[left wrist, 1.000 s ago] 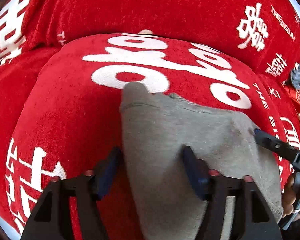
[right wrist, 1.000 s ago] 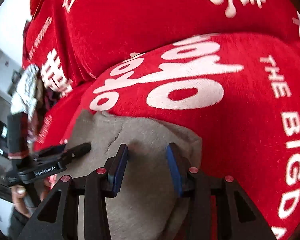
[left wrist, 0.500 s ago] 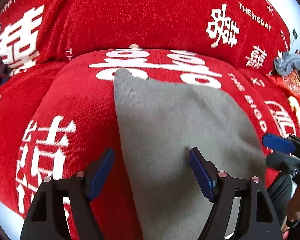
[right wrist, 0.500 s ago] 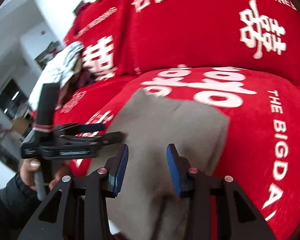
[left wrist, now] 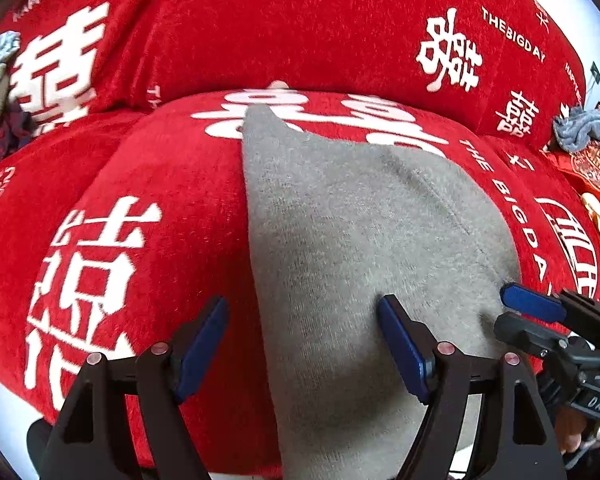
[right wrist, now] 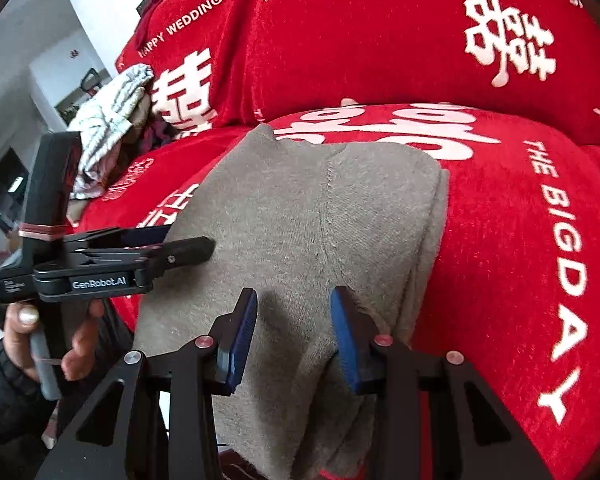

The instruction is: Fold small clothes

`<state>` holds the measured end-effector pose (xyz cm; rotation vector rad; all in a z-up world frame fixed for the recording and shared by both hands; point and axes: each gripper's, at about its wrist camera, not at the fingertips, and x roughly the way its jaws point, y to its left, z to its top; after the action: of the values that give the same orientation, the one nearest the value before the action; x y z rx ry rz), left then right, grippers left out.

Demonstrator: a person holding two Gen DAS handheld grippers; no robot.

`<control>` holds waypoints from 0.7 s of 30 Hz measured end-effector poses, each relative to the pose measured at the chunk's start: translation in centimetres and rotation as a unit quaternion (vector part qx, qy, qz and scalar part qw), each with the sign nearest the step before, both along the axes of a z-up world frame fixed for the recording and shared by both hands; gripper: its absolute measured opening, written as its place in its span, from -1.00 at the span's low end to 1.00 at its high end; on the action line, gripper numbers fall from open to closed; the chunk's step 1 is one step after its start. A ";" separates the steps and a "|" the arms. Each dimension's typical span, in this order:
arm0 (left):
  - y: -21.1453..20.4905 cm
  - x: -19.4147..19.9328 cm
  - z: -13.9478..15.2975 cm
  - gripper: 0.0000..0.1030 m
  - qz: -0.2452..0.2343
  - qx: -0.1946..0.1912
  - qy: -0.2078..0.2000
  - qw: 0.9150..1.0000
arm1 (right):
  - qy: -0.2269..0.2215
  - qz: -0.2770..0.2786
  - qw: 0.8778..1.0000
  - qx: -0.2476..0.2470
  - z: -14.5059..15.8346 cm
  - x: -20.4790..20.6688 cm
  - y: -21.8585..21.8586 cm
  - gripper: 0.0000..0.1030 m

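A grey knit garment (left wrist: 360,232) lies folded flat on the red sofa cushion (left wrist: 148,200); it also shows in the right wrist view (right wrist: 300,220). My left gripper (left wrist: 304,344) is open wide, its fingers astride the garment's left near edge, holding nothing. My right gripper (right wrist: 294,332) is open over the garment's near right part, empty. The right gripper also shows at the right edge of the left wrist view (left wrist: 540,320). The left gripper shows in the right wrist view (right wrist: 172,244), at the garment's left edge.
The red sofa cover (right wrist: 380,40) with white lettering fills the back. A striped cloth pile (right wrist: 108,112) lies at the far left of the sofa. A blue-grey cloth (left wrist: 584,132) and red packets (left wrist: 596,176) lie at the right.
Both grippers pulled back from the garment toward the sofa's front edge. The left gripper opened wider. The garment lies flatter and more of it shows.
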<state>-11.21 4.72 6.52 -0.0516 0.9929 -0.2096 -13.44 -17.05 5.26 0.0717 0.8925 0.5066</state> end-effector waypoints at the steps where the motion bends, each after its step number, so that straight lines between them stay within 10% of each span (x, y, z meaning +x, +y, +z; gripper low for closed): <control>1: 0.0 -0.7 0.5 0.52 0.000 0.004 -0.009 1.000 | -0.010 0.001 1.000 -0.009 0.4 -0.6 0.2 -0.17; 21: -2.2 -7.2 0.9 0.53 0.012 0.114 -0.103 0.988 | -0.015 -0.025 0.995 -0.100 -1.3 -6.2 0.7 -0.10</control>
<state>-18.36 2.55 7.39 0.1649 0.8045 -0.0754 -19.67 -16.32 3.95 -0.0963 0.9051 0.3691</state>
